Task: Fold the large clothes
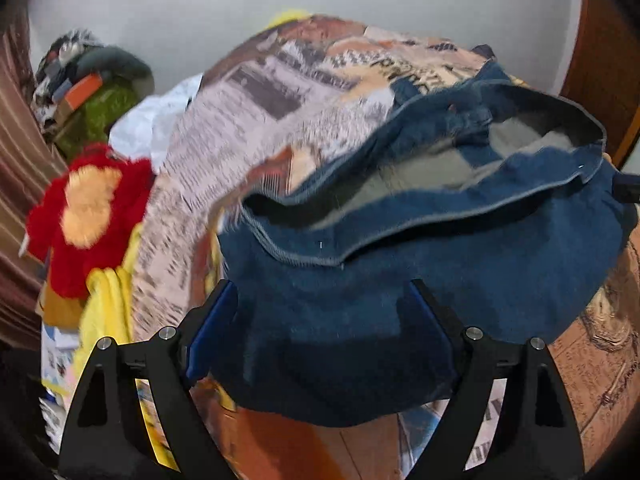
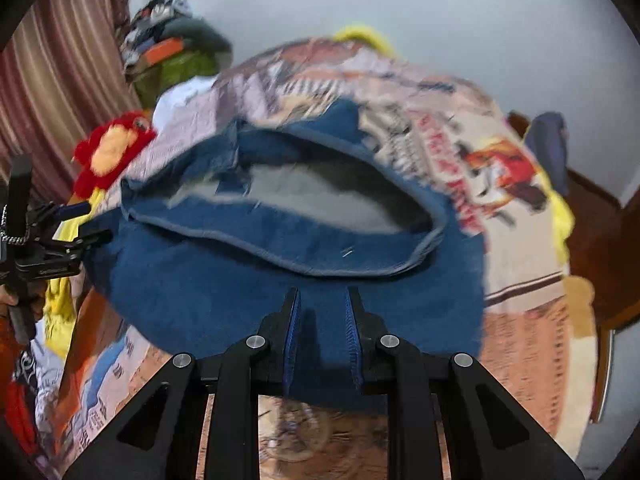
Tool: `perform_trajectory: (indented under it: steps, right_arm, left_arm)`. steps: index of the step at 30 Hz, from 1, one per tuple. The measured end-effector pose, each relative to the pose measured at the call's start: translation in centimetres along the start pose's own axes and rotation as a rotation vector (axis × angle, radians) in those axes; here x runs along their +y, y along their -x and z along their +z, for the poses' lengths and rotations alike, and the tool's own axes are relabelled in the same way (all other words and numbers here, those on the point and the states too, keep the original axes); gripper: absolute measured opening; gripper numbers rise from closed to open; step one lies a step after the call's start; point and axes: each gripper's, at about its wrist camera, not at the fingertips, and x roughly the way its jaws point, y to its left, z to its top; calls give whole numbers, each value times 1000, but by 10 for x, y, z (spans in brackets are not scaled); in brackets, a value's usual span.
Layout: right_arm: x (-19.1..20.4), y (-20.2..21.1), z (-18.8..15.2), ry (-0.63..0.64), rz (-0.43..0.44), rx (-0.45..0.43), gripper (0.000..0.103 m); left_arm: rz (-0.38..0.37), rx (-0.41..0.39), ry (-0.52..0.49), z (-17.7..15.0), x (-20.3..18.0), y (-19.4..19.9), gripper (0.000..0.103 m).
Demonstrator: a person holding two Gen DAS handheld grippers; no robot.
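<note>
Denim fills both of my views: a pair of blue jeans (image 1: 420, 288) lies on the bed, over a bedspread (image 1: 256, 120) printed like newspaper, waistband gaping open toward the far wall so the grey lining shows. My left gripper (image 1: 320, 300) has its jaws spread wide, the near edge of the jeans lying between them with neither pad pressing it. My right gripper (image 2: 322, 308) has its jaws drawn close with a narrow band of the same denim edge (image 2: 322, 356) running between them; whether the pads truly pinch it I cannot tell. Beside the bed on the left sit a red plush toy (image 1: 86, 216), yellow cloth (image 1: 108, 304), and a heap of clothes (image 1: 92, 92) against a striped curtain (image 2: 60, 64).
</note>
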Motion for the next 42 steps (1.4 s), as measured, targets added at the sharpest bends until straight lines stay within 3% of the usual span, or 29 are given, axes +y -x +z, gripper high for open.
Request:
perform_trajectory:
  steps: [5, 11, 17, 19, 21, 26, 33, 42]
  right_arm:
    - [10, -37, 2, 21, -6, 59, 17]
    - [0, -68, 32, -39, 8, 82, 17]
    - [-27, -70, 74, -154, 16, -4, 17]
    - [-39, -67, 84, -200, -23, -53, 17]
    - [-50, -67, 90, -233, -51, -90, 17]
    - [-71, -72, 90, -309, -108, -83, 17]
    - [-69, -48, 72, -284, -80, -87, 17]
    - [16, -21, 59, -52, 3, -73, 17]
  left_arm:
    - [3, 57, 56, 1, 7, -27, 85]
    - [30, 71, 116, 19, 22, -49, 85]
    - [23, 24, 191, 58, 48, -53, 86]
    - [37, -2, 216, 69, 55, -51, 86]
    - [89, -38, 223, 81, 63, -51, 87]
    - [181, -47, 284, 93, 85, -52, 89]
    - [65, -70, 331, 76, 103, -20, 89]
    - [-21, 22, 220, 25, 79, -8, 89]
